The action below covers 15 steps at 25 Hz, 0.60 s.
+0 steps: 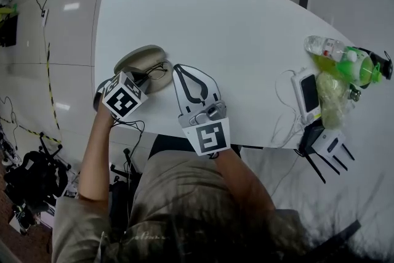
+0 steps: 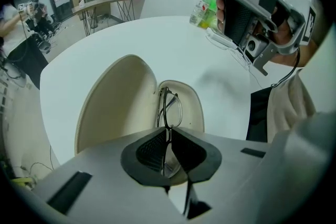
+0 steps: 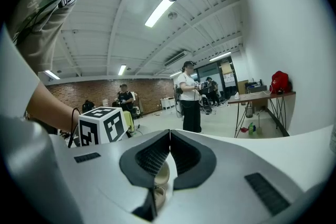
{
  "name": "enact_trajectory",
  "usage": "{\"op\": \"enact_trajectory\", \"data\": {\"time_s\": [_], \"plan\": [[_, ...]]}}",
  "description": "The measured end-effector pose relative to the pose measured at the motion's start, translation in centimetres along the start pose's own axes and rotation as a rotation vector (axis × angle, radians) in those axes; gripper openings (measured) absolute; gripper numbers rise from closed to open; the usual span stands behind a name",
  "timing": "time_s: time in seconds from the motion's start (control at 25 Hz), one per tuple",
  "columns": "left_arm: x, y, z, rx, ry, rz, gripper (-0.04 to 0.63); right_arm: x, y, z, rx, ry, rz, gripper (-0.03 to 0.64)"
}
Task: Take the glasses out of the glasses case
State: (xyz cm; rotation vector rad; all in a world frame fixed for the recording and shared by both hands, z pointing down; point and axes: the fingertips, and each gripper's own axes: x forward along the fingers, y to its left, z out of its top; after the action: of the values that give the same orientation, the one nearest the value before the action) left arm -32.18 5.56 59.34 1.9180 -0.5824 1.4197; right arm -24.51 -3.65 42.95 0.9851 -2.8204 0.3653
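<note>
A beige glasses case [image 1: 136,59] lies open at the table's near left edge, lid [image 2: 113,105] swung up to the left and base [image 2: 193,107] beside it. Thin dark-framed glasses [image 2: 169,107] stand on edge in the base. My left gripper [image 2: 168,135], under its marker cube [image 1: 125,95], is shut on the glasses' frame, which runs between its pads. My right gripper [image 1: 178,69] is shut with nothing in it, just right of the case, tips close to the case's end. Part of the beige case [image 3: 159,176] shows below its jaws [image 3: 169,134].
The white table [image 1: 234,28] has its near edge right by the case. At the far right stand a green bottle [image 1: 345,63], a white device [image 1: 307,93] with cables, and a black router [image 1: 323,143]. People stand in the room behind.
</note>
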Motion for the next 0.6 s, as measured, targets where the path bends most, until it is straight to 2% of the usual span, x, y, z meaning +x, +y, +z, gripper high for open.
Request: {"op": "enact_trajectory", "data": {"time_s": [0.44,0.6], "plan": [[-0.7,0.1,0.3,0.020,-0.030,0.029,0.041,-0.2,0.6,-0.2,-0.018,0.016,0.014,0.012],[-1.2,0.3,0.5,0.006,-0.057,0.049,0.041,-0.5,1.4,0.6,-0.134,-0.038,0.051,0.013]]}}
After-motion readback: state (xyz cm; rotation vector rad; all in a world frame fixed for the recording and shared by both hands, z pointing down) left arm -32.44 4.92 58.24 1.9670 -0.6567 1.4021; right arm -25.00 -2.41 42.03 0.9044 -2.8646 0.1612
